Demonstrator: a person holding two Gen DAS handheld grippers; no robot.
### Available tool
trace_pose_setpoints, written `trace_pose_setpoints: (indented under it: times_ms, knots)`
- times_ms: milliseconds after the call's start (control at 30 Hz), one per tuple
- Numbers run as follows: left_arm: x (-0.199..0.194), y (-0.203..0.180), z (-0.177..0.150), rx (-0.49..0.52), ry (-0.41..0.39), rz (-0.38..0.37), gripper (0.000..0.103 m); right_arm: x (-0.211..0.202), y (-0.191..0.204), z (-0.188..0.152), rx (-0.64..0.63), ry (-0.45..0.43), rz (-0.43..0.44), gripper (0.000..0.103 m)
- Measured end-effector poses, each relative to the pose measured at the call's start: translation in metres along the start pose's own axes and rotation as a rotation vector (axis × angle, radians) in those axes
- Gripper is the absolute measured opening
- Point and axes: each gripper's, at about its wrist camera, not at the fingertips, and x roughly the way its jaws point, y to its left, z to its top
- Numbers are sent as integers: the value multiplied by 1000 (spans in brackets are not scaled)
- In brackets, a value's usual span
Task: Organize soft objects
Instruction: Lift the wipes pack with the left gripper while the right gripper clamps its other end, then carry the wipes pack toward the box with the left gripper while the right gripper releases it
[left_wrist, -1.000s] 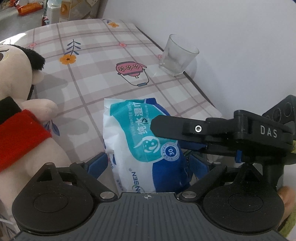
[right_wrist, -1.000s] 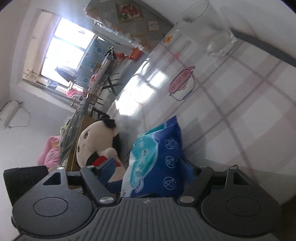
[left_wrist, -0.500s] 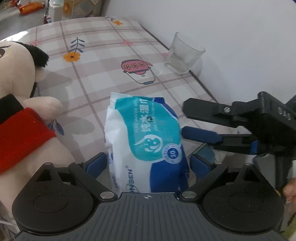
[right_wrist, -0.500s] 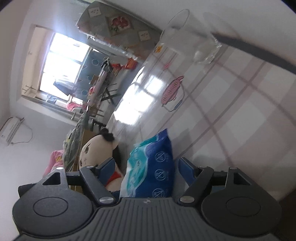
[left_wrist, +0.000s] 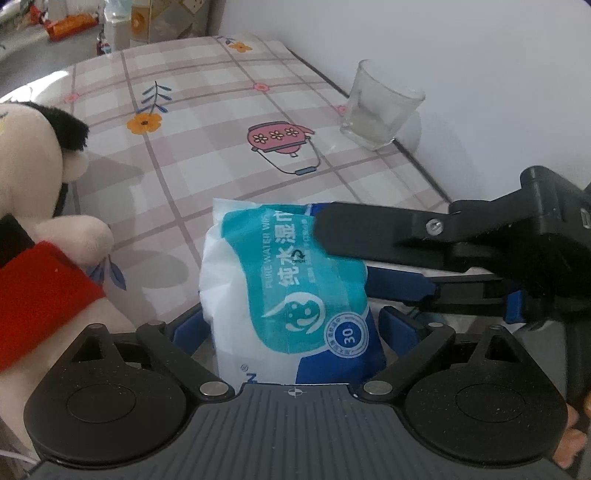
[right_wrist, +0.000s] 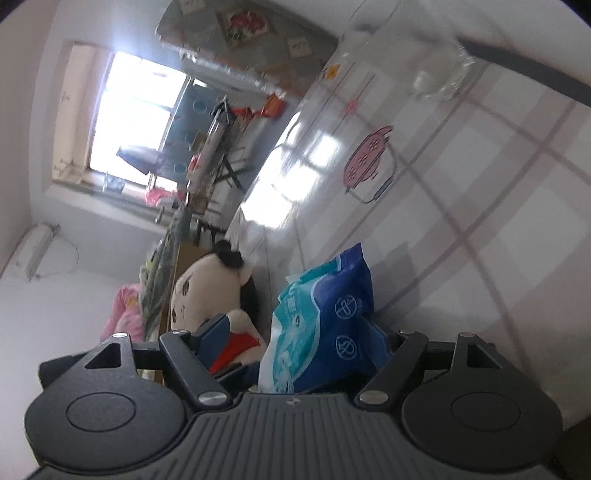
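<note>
a pack of wet wipes (left_wrist: 291, 295) stands between the two blue fingers (left_wrist: 186, 328) of the left gripper (left_wrist: 293, 328). the fingers sit close on both sides of the pack, and it looks like they hug it, so the left gripper has the pack in its grip. the pack is white, teal and dark blue, and its far end sticks out past the jaws over the checked tablecloth (left_wrist: 207, 147). the right gripper (left_wrist: 347, 258) comes in from the right side of those jaws. its black top finger (left_wrist: 369, 232) lies over the far end of the pack and its blue lower finger (left_wrist: 399, 286) sits by the pack's right side. in the right wrist view the pack (right_wrist: 321, 325) is between the right gripper's jaws and leans on the right one, while the left one is apart from it, so that grip is loose and not clenched. a plush doll (left_wrist: 40, 229) with a red band sits just left of the left jaws. a clear glass (left_wrist: 380, 105) stands far ahead of the jaws, by the white wall (left_wrist: 461, 55).
</note>
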Motion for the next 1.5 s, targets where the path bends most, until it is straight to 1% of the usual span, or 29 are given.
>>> trace_pose_setpoints:
  times_ms: [133, 200, 367, 533, 667, 833, 1000, 1067, 1133, 1233, 1300, 1367, 1433, 1500]
  knots:
    - [1, -7, -1, 40, -11, 73, 83, 1, 1, 0, 8, 25, 29, 64]
    - [0, -9, -2, 57, -19, 98, 80, -1, 2, -2, 11, 26, 37, 64]
    - [-6, -9, -7, 53, -33, 98, 76, -11, 9, -8, 12, 23, 51, 64]
    - [-24, -13, -17, 60, -56, 83, 75, -24, 29, -23, -19, 4, 54, 64]
    - [-55, -14, -24, 54, -103, 51, 74, -41, 55, -38, -64, -21, 76, 64]
    - [-111, -12, -38, 56, -209, 26, 74, -61, 110, -62, -188, -56, 114, 64]
    - [-181, 9, -55, 16, -331, 23, 74, -60, 171, -84, -307, -50, 212, 64]
    - [-207, 22, -62, -13, -372, 32, 74, -51, 196, -90, -343, -28, 252, 64]
    - [-234, 39, -69, -41, -419, 58, 74, -36, 223, -97, -377, 8, 298, 64]
    - [-270, 67, -79, -86, -487, 108, 74, -4, 264, -102, -429, 77, 356, 64]
    - [-289, 90, -85, -134, -530, 144, 74, 23, 292, -106, -463, 126, 386, 64]
    - [-302, 113, -90, -184, -566, 187, 74, 48, 314, -109, -485, 175, 401, 64]
    - [-313, 140, -94, -253, -598, 226, 74, 77, 335, -109, -501, 221, 389, 64]
    - [-319, 169, -97, -327, -623, 263, 74, 96, 350, -106, -529, 236, 379, 64]
